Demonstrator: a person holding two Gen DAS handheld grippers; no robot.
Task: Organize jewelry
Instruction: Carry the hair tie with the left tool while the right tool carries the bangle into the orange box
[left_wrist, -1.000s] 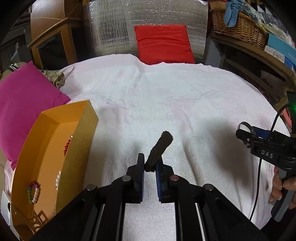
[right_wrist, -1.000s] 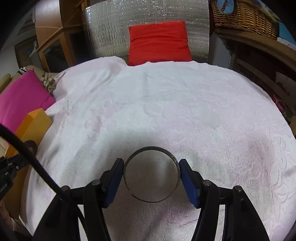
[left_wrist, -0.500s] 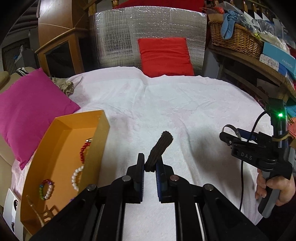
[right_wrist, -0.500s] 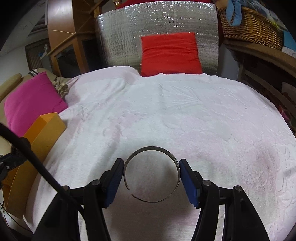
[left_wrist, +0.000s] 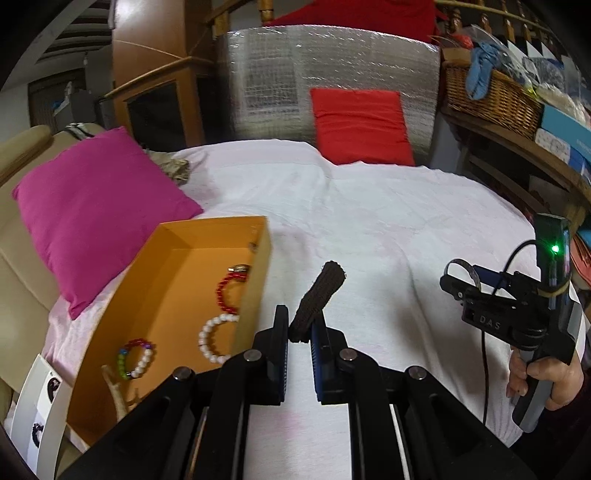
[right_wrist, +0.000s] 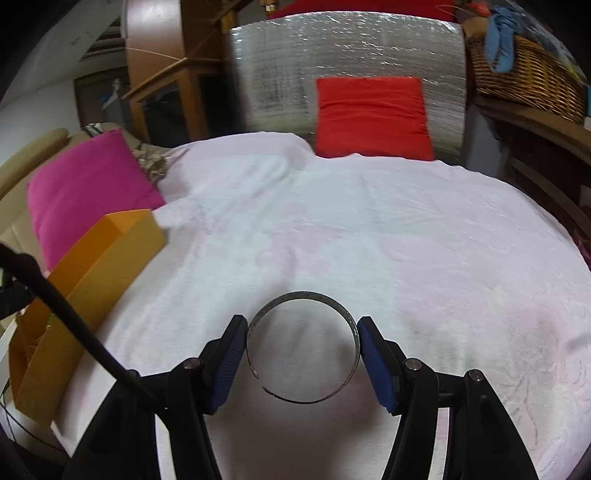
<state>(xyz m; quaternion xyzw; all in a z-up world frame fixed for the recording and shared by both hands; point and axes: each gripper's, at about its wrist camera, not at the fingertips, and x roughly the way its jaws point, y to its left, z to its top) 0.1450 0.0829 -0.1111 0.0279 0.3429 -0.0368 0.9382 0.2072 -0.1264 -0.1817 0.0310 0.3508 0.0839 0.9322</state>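
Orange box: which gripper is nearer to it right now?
Left. The left gripper, shut on a dark band, is right beside the orange box. The right gripper, holding a metal bangle, sits farther across the white cloth.

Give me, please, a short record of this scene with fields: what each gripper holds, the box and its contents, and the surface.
left gripper: shut on dark woven band
right gripper: shut on open metal bangle
orange box: open, on the left
box contents: red bead bracelet, white pearl bracelet, multicolour bead bracelet
surface: white cloth
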